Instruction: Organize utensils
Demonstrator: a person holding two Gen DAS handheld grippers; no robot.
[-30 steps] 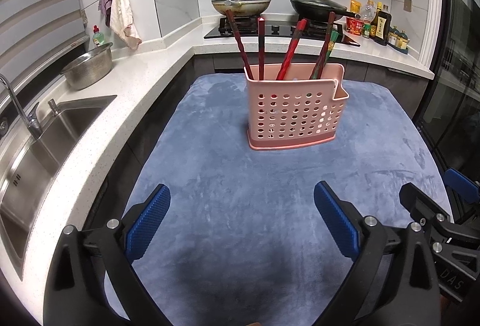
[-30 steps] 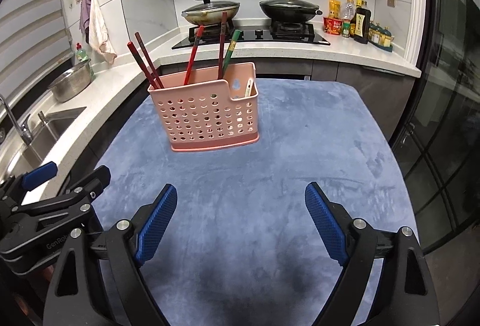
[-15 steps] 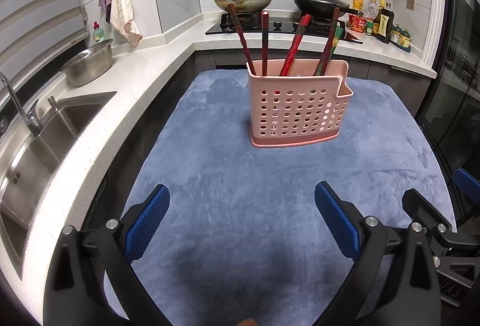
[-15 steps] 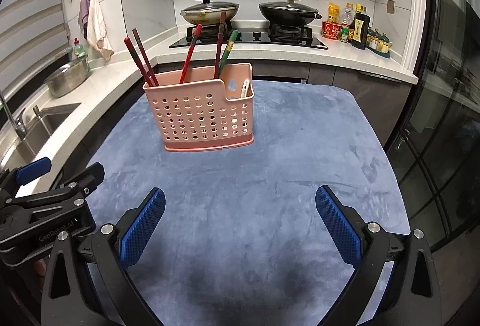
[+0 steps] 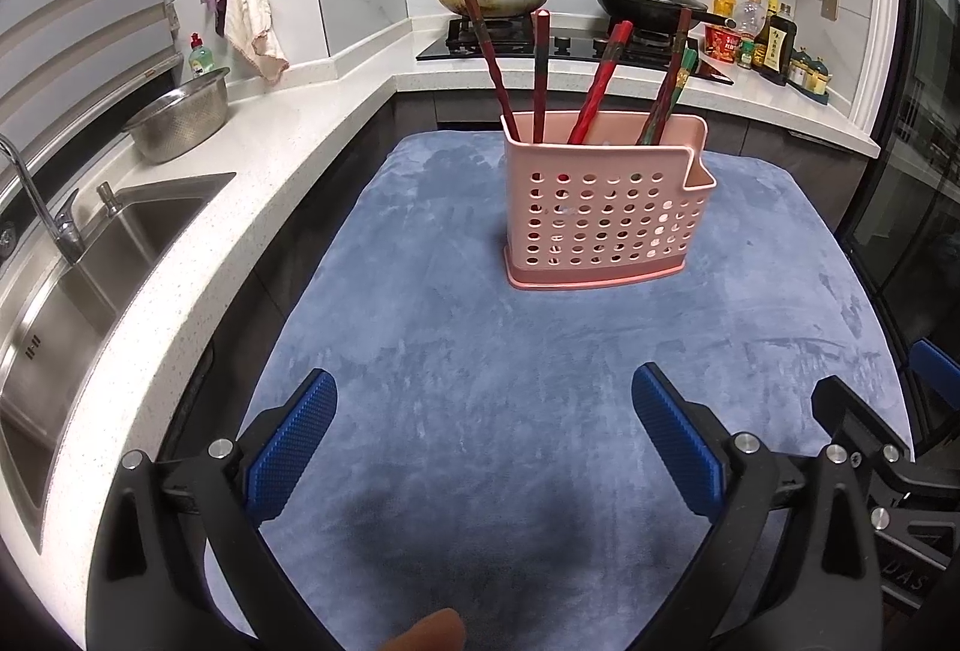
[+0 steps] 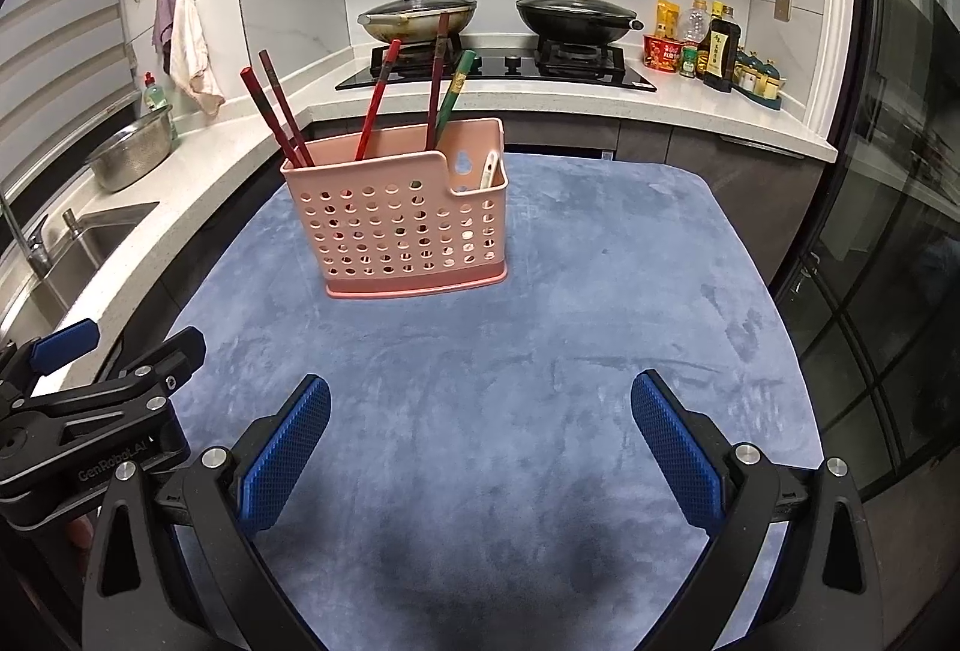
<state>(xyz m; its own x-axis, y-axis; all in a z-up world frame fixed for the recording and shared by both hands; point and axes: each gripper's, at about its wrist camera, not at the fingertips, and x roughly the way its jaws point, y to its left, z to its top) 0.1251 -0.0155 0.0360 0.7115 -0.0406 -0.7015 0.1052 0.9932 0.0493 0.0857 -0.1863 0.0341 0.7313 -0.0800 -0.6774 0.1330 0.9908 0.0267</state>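
Observation:
A pink perforated utensil holder point(image 5: 606, 207) stands upright on the blue mat point(image 5: 480, 381), also in the right wrist view point(image 6: 402, 219). Several red chopsticks point(image 5: 594, 93) and a green-tipped one point(image 6: 454, 90) stand in its large compartment. A white utensil point(image 6: 489, 171) sits in the small side compartment. My left gripper point(image 5: 483, 447) is open and empty, well short of the holder. My right gripper point(image 6: 480, 441) is open and empty, also near the mat's front. Each gripper shows at the edge of the other's view.
A white counter with a steel sink point(image 5: 78, 279) and a metal bowl point(image 5: 180, 117) runs along the left. A stove with two lidded pans point(image 6: 420, 15) and bottles point(image 6: 720, 45) stands behind. A dark glass door point(image 6: 888, 231) is on the right.
Both grippers have drawn back and risen slightly from the holder. Both stay open and empty.

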